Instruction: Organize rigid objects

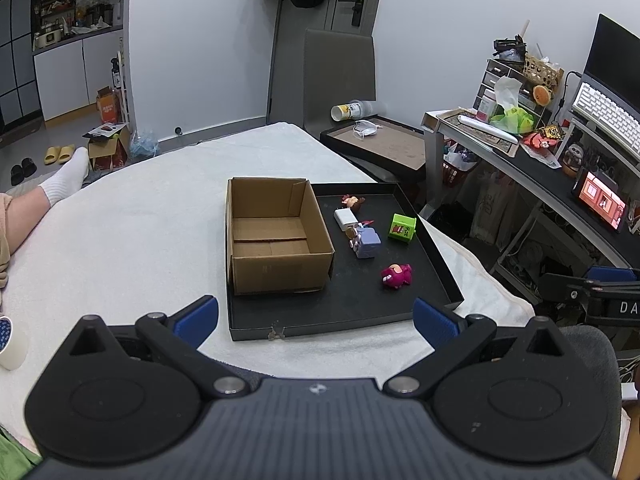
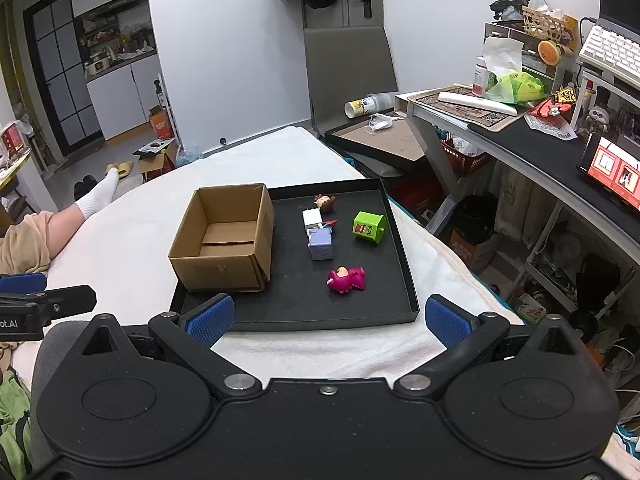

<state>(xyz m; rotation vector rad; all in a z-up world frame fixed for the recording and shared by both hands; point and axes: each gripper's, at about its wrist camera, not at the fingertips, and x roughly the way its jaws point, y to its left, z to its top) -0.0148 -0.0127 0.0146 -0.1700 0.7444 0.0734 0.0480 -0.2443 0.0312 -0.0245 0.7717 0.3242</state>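
I am looking across a bed under a white cover (image 1: 132,232), with a white wall behind it and a cluttered desk (image 2: 532,140) filling the right side of both frames. At frame centre a shallow black tray (image 1: 352,312) lies flat on the cover; its near edge sits just beyond my tools, and its right edge runs close to the bed's right side.

An open cardboard box (image 1: 276,236) stands upright in the left part of the tray, empty inside, its left wall roughly level with the tray's left rim. To the right of it the toys lie on the tray floor. A small brown figure (image 2: 325,203) is at the far end, and a white block (image 2: 312,218) is just in front of it. A lilac cube toy (image 2: 321,245) touches or nearly touches that block. A green cube toy (image 2: 369,227) sits apart near the right rim, and a magenta figure (image 2: 346,279) is nearest me, with bare tray all around it.

The left tool (image 1: 316,320) has its blue pads spread wide, gripping nothing, above the tray's near edge. The right tool (image 2: 329,320) is likewise spread and empty at the lower centre. White cover lies open to the left of the tray, and a person's socked foot (image 1: 68,176) rests at the bed's upper left edge.
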